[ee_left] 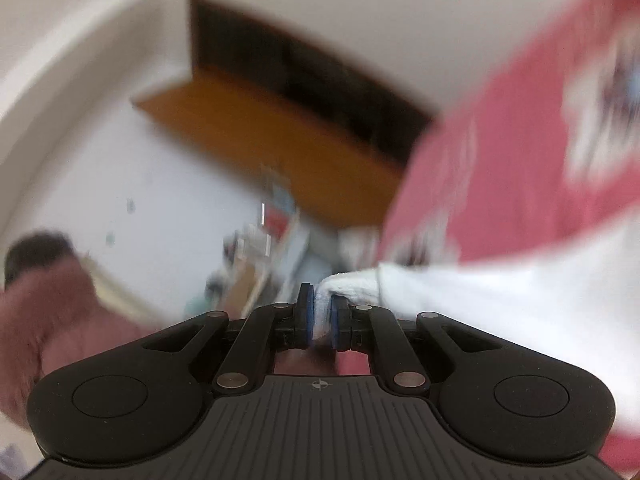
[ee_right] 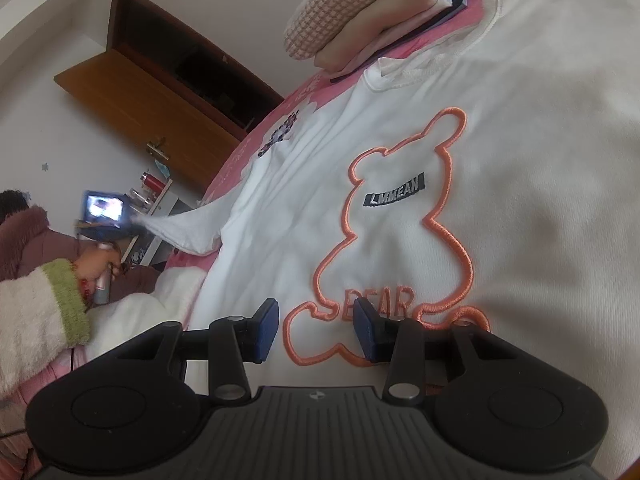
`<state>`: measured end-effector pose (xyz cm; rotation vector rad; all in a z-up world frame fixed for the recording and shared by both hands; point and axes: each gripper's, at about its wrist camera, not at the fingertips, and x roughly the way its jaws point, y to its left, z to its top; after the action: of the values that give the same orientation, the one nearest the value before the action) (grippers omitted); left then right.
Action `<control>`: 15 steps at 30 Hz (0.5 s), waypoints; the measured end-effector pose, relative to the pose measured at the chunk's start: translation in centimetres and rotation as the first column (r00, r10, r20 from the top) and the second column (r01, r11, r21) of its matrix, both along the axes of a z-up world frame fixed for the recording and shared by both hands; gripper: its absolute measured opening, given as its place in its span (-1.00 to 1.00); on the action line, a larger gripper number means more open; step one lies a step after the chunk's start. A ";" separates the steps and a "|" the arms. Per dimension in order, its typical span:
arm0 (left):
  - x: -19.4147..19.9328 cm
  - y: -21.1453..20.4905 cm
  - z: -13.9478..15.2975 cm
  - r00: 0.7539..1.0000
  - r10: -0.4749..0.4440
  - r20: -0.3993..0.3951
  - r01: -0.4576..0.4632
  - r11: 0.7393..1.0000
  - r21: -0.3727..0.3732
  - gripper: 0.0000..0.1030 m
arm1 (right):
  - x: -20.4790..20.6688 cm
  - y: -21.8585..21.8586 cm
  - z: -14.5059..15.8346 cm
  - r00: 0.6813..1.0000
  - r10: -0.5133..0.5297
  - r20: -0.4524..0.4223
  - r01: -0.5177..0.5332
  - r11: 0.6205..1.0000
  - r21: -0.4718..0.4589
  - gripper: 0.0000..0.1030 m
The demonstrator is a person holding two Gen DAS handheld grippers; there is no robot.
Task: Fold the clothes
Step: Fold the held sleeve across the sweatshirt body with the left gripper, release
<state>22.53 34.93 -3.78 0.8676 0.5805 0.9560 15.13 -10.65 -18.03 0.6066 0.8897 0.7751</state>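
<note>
Bear outline (ee_right: 396,236) (right view only)

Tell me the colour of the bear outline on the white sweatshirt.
Orange, stitched on the white sweatshirt; the bear outline shows best in the right wrist view.

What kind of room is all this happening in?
Most likely a bedroom in a home. A white sweatshirt lies spread on a pink bedspread, a pile of folded clothes sits at its far edge, and a wooden door stands open behind.
</note>
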 end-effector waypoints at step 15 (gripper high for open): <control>-5.5 -25.3 -7.7 0.683 -0.653 -0.326 0.490 0.741 -0.459 -0.30 | -0.2 0.2 0.0 1.000 -0.018 0.011 0.018 1.000 -0.004 -0.15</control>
<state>17.07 9.68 -11.52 0.8919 0.7888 0.0291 14.96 -10.47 -18.01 0.6062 0.8747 0.7594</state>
